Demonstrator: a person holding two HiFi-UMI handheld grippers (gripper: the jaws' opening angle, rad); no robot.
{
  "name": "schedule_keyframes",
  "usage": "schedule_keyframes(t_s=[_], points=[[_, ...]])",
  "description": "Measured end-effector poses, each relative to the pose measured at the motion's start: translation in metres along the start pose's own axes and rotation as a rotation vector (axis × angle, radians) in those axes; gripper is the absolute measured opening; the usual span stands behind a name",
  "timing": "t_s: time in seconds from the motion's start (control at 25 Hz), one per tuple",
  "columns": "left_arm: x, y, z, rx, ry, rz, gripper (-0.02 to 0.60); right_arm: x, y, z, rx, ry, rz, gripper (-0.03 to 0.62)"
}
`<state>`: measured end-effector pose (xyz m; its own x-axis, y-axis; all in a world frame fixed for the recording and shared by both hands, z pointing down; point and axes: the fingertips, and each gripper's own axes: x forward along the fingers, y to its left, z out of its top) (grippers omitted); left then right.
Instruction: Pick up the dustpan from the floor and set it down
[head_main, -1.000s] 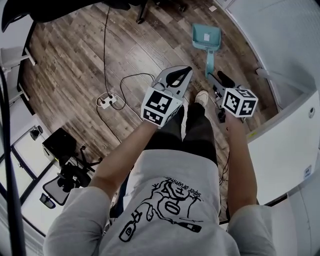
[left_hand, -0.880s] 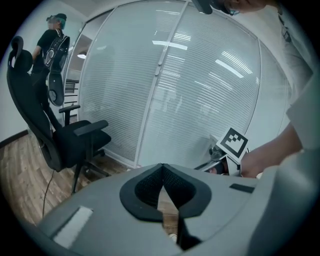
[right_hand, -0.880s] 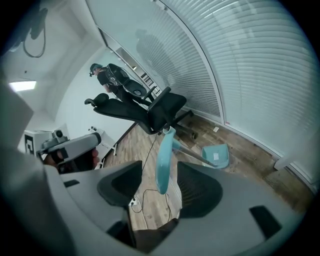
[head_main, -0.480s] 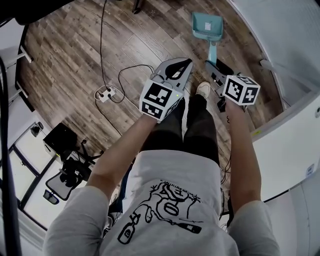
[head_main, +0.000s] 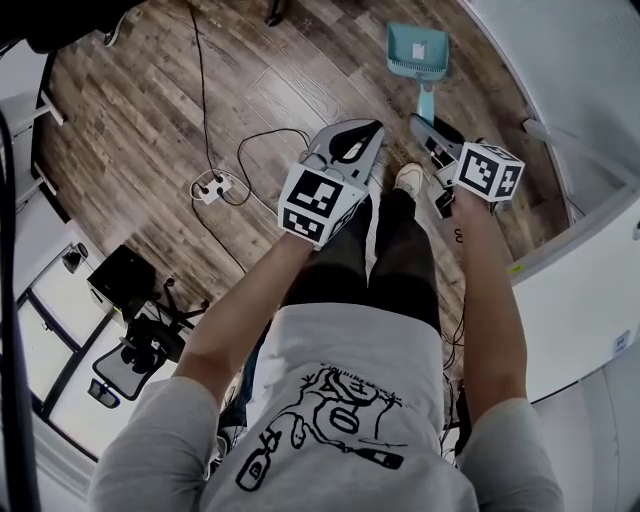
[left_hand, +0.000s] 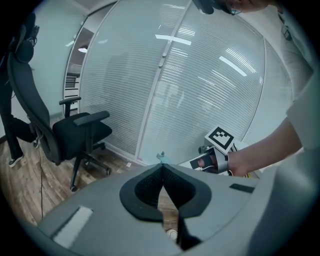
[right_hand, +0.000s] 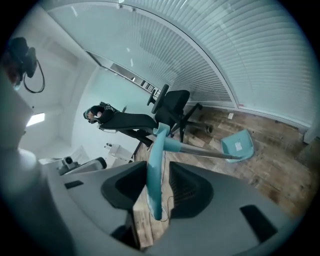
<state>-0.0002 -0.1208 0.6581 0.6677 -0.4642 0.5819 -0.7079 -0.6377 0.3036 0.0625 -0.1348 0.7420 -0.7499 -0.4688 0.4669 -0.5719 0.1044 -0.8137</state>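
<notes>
A teal long-handled dustpan (head_main: 418, 50) stands on the wood floor, its pan (right_hand: 237, 145) resting flat and its handle rising toward me. My right gripper (head_main: 432, 132) is at the top of the handle. In the right gripper view the teal grip (right_hand: 154, 170) stands between the jaws of my right gripper (right_hand: 157, 172), against the left pad with a gap at the right pad. These jaws have just been closing and are open. My left gripper (head_main: 370, 130) hovers beside it, shut and empty, with its pads meeting at the tips (left_hand: 161, 167).
A power strip (head_main: 210, 188) with trailing cables lies on the floor to the left. Black office chairs (left_hand: 75, 135) (right_hand: 172, 107) stand near the glass wall with blinds (left_hand: 200, 90). A white partition (head_main: 580, 100) runs along the right. My shoe (head_main: 405, 178) is just behind the handle.
My right gripper has moved toward the dustpan handle and rolled, so its marker cube shows a different face. The left gripper has shifted only slightly.
</notes>
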Motion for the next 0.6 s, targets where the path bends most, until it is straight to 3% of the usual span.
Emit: schedule_keyframes(t_s=[0.08,0.6], points=[[-0.001,0.002,0.000,0.002,0.000,0.003,-0.005,0.001,0.005,0.001,0.013,-0.007,0.031,0.071],[-0.010,0.003,0.014,0.015,-0.015,0.002,-0.005,-0.009,0.028,0.017,0.038,-0.060,0.098,0.066]])
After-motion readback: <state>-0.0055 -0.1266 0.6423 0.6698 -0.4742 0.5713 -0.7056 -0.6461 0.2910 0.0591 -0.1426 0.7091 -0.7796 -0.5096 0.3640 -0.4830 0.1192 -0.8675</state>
